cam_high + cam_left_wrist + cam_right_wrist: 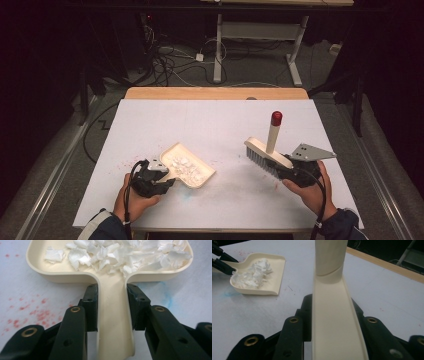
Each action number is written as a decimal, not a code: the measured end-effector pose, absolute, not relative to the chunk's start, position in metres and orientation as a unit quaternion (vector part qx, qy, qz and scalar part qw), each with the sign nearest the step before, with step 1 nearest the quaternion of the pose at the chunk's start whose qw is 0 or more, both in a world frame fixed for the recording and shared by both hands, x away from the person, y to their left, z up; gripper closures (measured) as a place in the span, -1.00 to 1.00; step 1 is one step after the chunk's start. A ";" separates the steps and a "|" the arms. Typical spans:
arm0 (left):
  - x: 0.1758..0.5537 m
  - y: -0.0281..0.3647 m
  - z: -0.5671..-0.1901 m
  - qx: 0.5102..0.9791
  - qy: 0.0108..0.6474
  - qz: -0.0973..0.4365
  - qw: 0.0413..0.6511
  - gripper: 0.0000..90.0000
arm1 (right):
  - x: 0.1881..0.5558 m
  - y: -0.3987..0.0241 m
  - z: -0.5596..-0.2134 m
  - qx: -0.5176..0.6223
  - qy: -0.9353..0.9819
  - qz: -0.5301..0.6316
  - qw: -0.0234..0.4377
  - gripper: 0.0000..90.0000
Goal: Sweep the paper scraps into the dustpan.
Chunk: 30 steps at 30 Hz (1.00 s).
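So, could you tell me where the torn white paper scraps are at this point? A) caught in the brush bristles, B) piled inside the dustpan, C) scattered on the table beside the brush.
B: the paper scraps lie inside the dustpan, whose handle the left gripper clamps.

I see the dustpan (192, 171) on the desk (220, 120) at my left, paper scraps (181, 165) lying in it. The brush (267, 156) sits well apart at my right, its handle pointing up and away.
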<state>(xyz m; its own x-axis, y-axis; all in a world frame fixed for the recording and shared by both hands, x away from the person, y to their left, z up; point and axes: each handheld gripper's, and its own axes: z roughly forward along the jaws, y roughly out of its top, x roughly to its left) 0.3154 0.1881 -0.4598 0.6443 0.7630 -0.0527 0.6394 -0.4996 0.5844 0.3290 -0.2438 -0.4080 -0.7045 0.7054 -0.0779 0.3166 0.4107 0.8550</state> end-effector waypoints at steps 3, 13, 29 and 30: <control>0.314 0.195 -0.460 0.854 0.418 0.109 0.291 0.41 | 0.329 -0.246 -0.409 0.316 0.812 0.439 0.218 0.50; 0.312 0.203 -0.463 0.849 0.427 0.119 0.288 0.41 | 0.338 -0.247 -0.412 0.306 0.819 0.441 0.204 0.50; 0.313 0.213 -0.463 0.836 0.448 0.130 0.290 0.41 | 0.330 -0.233 -0.411 0.277 0.834 0.446 0.168 0.50; 0.314 0.213 -0.463 0.835 0.449 0.130 0.289 0.41 | 0.328 -0.233 -0.411 0.277 0.834 0.448 0.163 0.50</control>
<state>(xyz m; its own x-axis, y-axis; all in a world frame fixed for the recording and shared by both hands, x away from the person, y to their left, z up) 0.3137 0.2134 -0.4630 0.5627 0.8256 -0.0422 0.6748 -0.4293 0.6003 0.3284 -0.2334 -0.4110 -0.7939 0.6076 -0.0233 0.3160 0.4451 0.8379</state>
